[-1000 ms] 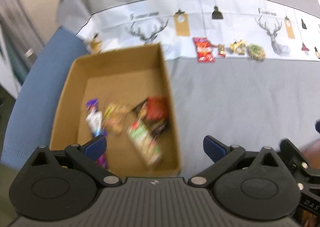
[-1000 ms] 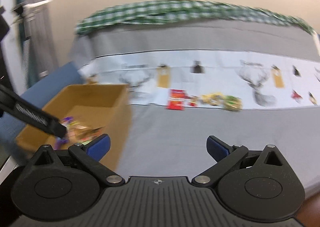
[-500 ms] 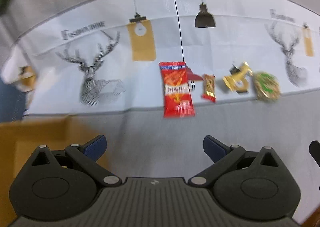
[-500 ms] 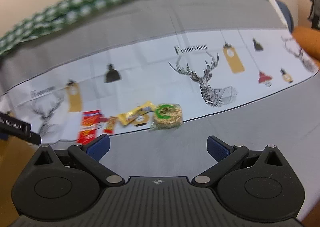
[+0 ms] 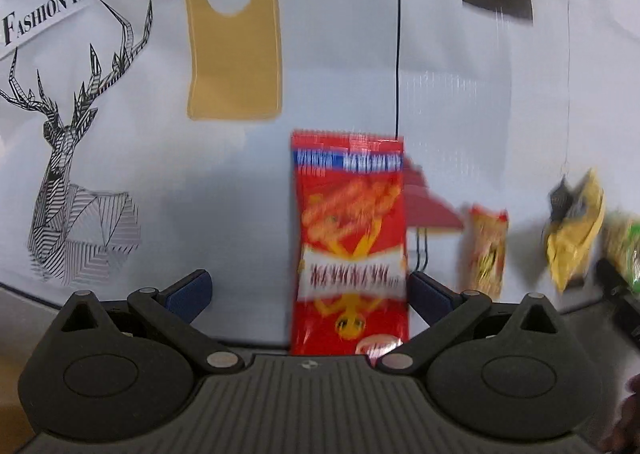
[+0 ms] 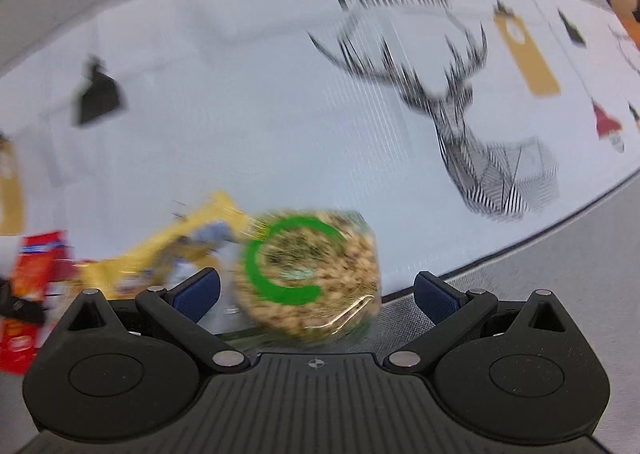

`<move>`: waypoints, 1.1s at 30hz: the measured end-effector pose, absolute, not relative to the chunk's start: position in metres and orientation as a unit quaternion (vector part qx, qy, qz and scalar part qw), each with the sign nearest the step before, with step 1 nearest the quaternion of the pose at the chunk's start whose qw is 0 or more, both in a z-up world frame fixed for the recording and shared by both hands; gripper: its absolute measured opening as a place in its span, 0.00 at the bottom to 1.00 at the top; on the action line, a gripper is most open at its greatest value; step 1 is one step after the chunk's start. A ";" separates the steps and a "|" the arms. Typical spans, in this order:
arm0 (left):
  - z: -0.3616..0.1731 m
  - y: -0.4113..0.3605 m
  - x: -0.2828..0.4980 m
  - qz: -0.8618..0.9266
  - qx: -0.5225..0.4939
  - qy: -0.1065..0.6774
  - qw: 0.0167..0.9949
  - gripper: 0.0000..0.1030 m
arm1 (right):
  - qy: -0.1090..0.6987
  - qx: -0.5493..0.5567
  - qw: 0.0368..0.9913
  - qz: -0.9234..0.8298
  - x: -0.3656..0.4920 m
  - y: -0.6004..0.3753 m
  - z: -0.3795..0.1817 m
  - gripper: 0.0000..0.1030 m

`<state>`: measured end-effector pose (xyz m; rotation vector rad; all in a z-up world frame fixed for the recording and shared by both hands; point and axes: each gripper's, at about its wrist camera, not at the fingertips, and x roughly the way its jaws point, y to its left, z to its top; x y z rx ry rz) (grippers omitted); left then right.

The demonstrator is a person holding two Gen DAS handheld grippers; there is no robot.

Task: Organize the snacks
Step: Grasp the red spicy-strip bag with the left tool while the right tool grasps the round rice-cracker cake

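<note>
A red snack packet (image 5: pixel 352 242) lies flat on the white printed cloth, between the fingers of my open left gripper (image 5: pixel 308 292), closer to the right finger. To its right lie a small orange-red bar (image 5: pixel 486 250), a crumpled yellow wrapper (image 5: pixel 572 238) and the edge of a round grain cake (image 5: pixel 622 250). In the right wrist view the round grain cake with a green ring (image 6: pixel 306 274) lies between the fingers of my open right gripper (image 6: pixel 316 290). The yellow wrapper (image 6: pixel 180 246) and red packet (image 6: pixel 32 286) lie to its left.
The white cloth (image 5: pixel 120 125) carries deer, lamp and tag prints. A grey cloth (image 6: pixel 560 262) borders it at the near edge. The tip of the other gripper (image 5: pixel 620 298) shows at the right of the left wrist view. The view is motion-blurred.
Both grippers have moved from the cardboard box to the row of snacks and come down close. The box has left both views. Both stay open.
</note>
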<state>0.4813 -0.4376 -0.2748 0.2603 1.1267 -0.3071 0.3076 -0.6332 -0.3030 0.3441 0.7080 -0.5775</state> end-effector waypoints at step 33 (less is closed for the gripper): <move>-0.122 -0.303 0.280 -0.211 0.065 0.503 0.835 0.47 | 0.292 0.204 0.906 -0.228 0.157 -0.523 -0.199 0.78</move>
